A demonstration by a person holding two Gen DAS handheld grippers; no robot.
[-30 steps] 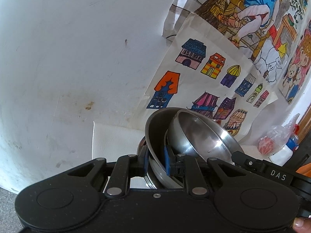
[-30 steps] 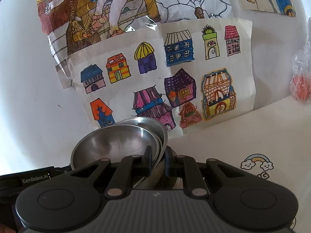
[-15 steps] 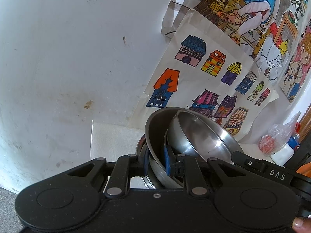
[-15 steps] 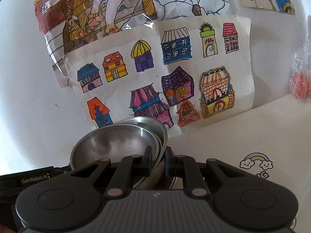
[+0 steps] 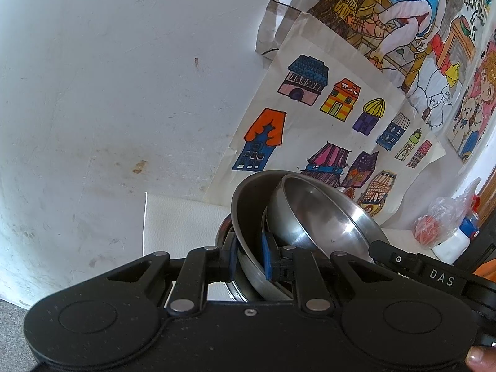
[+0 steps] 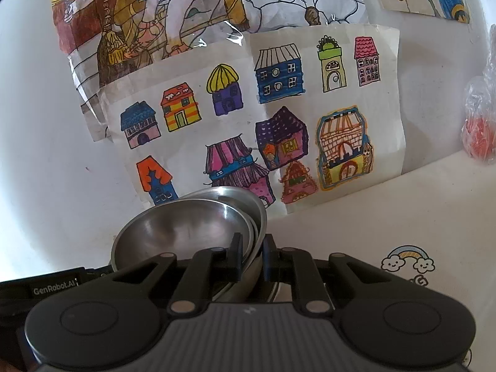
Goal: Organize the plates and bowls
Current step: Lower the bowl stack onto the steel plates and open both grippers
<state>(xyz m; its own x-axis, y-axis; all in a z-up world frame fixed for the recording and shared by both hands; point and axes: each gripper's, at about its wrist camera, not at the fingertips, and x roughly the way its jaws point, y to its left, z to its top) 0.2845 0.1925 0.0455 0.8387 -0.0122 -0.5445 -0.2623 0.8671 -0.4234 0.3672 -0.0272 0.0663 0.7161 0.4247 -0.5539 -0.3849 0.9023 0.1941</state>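
Left tool (image 5: 249,259) and right tool (image 6: 251,257) each astride nested steel bowls' (image 6: 186,226) rims.

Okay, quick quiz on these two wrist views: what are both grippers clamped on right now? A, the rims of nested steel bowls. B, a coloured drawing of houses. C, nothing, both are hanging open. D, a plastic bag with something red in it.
A: the left gripper pinches the rim of the outer steel bowl, and the right gripper grips the stacked rims of the steel bowls.
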